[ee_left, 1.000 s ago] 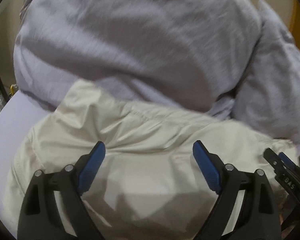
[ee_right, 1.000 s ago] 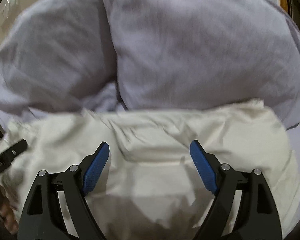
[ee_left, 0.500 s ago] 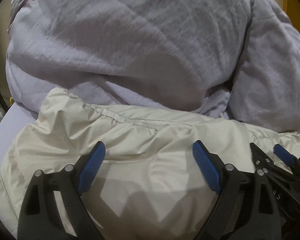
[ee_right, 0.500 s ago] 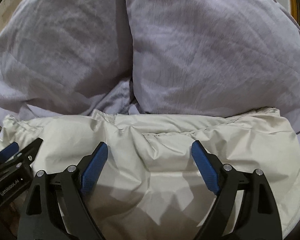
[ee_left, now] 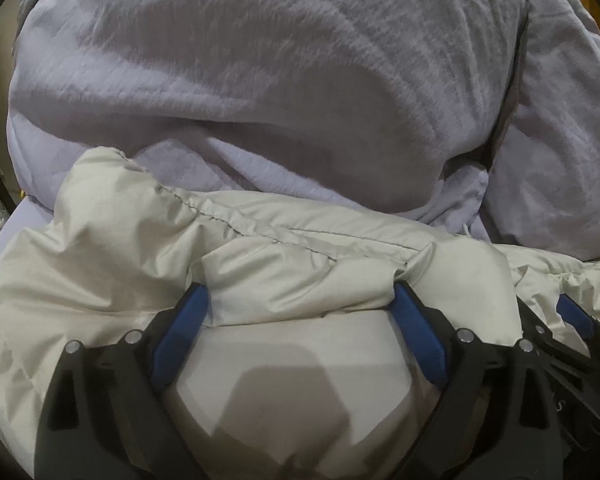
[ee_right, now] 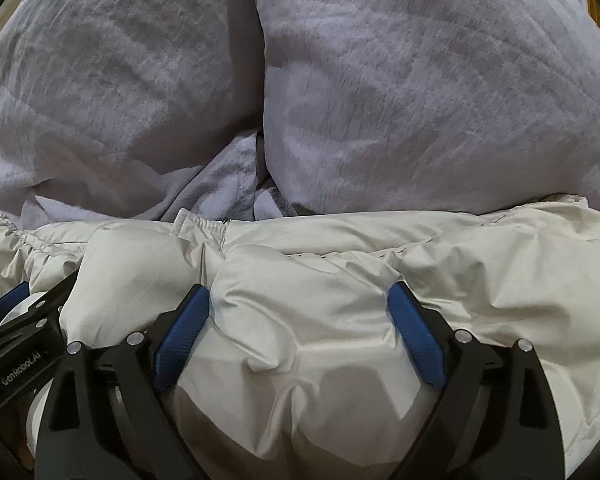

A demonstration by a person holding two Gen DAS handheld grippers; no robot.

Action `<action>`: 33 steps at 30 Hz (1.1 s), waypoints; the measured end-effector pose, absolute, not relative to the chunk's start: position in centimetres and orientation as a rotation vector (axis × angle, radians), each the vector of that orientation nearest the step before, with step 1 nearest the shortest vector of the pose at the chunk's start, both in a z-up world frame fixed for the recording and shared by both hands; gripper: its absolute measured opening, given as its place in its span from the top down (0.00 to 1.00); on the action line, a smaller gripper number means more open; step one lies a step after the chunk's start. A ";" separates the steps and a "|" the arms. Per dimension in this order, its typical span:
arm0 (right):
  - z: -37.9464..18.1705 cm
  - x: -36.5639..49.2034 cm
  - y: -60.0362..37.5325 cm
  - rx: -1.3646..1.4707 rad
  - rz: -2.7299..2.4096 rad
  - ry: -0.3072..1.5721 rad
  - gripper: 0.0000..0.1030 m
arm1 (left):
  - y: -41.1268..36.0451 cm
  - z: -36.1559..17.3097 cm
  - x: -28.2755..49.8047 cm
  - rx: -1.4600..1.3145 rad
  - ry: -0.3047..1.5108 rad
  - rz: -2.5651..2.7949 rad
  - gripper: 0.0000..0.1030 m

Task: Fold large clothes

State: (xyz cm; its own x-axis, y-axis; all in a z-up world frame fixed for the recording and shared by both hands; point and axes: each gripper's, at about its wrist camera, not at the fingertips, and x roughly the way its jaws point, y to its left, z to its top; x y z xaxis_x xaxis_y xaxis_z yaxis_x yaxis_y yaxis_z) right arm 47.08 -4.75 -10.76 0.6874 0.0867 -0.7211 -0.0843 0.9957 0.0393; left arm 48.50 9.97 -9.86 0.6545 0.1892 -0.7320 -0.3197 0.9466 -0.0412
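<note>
across the lower half of both wrist views lies a cream puffy jacket, folded into a thick bundle on a pale lavender sheet. behind it, touching its far edge, two big grey-lilac pillows are stacked side by side, with a dark gap between them and a rumpled bit of the same cloth tucked into that gap.

the left gripper points down at the jacket with its jaws opening and set wide. its blue pads press down into the puffy cloth, and a fold of the jacket bulges up between them; the fingers straddle this fold rather than pinch it. a stitched seam runs across the jacket just beyond the fingertips, slanting down to the right.

the right gripper sits just beside the left one, pointing the same way, its jaws also opening and spread wide. a rounded bulge of jacket fills the space between its blue pads, which dent the cloth on either side without gripping it. beyond its tips an elastic hem shows at the far edge of the jacket.

each gripper shows at the edge of the other's view, close alongside on the jacket.
</note>
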 end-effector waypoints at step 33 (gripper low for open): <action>-12.0 47.3 -7.0 0.086 0.126 0.813 0.02 | 10.5 -11.0 48.4 -0.205 0.805 0.264 0.02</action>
